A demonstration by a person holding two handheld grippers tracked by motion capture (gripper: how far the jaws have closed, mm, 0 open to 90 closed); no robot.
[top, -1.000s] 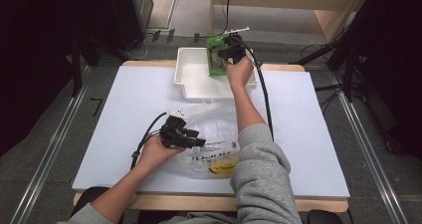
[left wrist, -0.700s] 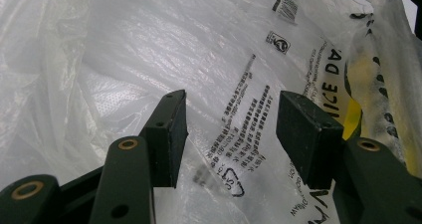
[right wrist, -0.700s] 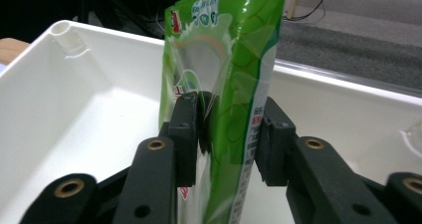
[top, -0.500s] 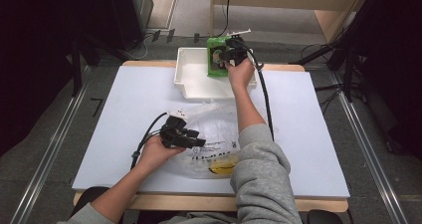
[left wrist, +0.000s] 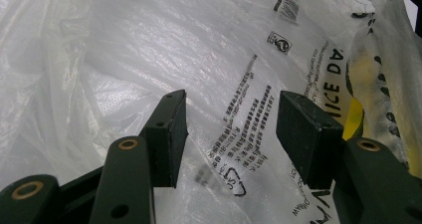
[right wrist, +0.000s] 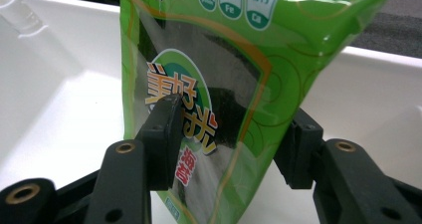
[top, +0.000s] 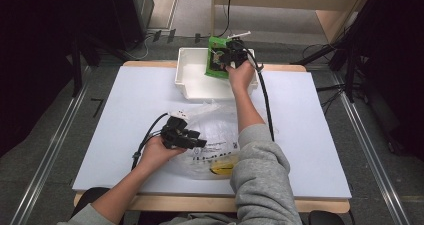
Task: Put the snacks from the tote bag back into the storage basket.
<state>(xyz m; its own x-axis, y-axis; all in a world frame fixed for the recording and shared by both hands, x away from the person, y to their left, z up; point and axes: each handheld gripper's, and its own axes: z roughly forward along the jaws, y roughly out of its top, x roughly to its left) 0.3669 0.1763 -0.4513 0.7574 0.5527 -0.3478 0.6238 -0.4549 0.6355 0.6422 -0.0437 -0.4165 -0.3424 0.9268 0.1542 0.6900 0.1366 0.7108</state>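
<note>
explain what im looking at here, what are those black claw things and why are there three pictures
A person sits at a white table and holds a hand tool with two black jaws in each hand. These stand in for robot grippers.

One picture comes from a camera above the table. The other two come from small cameras riding on each gripper, looking along its own jaws.

The left gripper hovers over a crumpled clear plastic bag with black print on it; something yellow lies inside. Its jaws are open, one either side of the printed film, gripping nothing.

The right gripper reaches to a white bin at the far edge of the table. A green snack pouch stands upright between its jaws, over the bin. Those jaws have just been opening. The left one is at the pouch's face; the far jaw sits behind it, so contact there is unclear.
</note>
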